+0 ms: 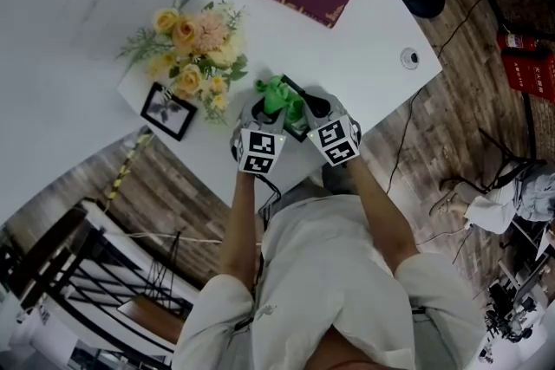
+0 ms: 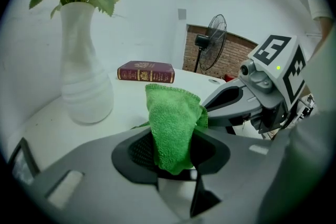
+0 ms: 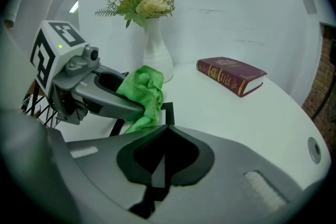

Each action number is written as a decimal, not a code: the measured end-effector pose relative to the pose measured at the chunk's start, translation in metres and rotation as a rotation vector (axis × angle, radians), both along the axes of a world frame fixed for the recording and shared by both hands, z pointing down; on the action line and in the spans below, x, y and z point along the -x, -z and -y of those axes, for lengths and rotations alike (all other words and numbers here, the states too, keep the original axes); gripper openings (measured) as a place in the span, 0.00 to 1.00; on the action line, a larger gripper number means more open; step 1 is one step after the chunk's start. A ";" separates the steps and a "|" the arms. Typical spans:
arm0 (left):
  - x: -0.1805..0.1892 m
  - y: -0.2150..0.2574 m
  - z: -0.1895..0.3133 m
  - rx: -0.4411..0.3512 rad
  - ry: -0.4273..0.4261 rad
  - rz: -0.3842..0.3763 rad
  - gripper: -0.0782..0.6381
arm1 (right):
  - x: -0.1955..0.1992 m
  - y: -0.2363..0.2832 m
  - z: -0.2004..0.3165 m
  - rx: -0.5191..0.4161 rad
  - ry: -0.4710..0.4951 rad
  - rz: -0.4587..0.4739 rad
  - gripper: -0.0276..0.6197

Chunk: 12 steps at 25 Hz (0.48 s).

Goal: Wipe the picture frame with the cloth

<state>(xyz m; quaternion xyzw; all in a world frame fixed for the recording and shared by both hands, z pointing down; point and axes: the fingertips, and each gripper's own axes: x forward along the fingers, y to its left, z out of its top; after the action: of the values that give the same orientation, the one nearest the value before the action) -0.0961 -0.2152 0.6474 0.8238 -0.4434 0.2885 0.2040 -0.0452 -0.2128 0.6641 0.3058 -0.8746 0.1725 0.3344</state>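
While left gripper [image 2: 173,147] clamps green cloth [image 2: 170,113] at picture frame [image 3: 168,113] | right gripper [image 3: 166,131] closed, empty, beside it | wiping apparently underway, unfinished

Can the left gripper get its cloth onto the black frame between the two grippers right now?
Probably yes. The left gripper is shut on the green cloth, which hangs right beside the picture frame with nothing between them. The right gripper seems shut on the frame's edge, off to one side.

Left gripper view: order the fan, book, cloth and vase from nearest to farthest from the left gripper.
1. Cloth, clamped in the left gripper's jaws.
2. Vase, at left.
3. Book, centre, behind the vase.
4. Fan, background, right.
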 end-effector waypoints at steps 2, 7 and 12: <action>0.006 0.000 -0.007 0.007 0.013 0.005 0.34 | 0.000 0.000 0.000 0.003 -0.003 0.000 0.05; 0.019 -0.001 -0.022 0.023 0.046 0.020 0.34 | -0.001 0.000 0.000 0.005 -0.008 -0.005 0.05; 0.034 -0.003 -0.040 0.051 0.072 0.033 0.34 | 0.000 -0.002 0.001 0.010 -0.014 -0.004 0.05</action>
<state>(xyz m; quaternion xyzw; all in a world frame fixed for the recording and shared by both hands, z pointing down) -0.1306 -0.1753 0.6509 0.7970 -0.4684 0.3058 0.2277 -0.0449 -0.2142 0.6657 0.3104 -0.8710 0.1785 0.3365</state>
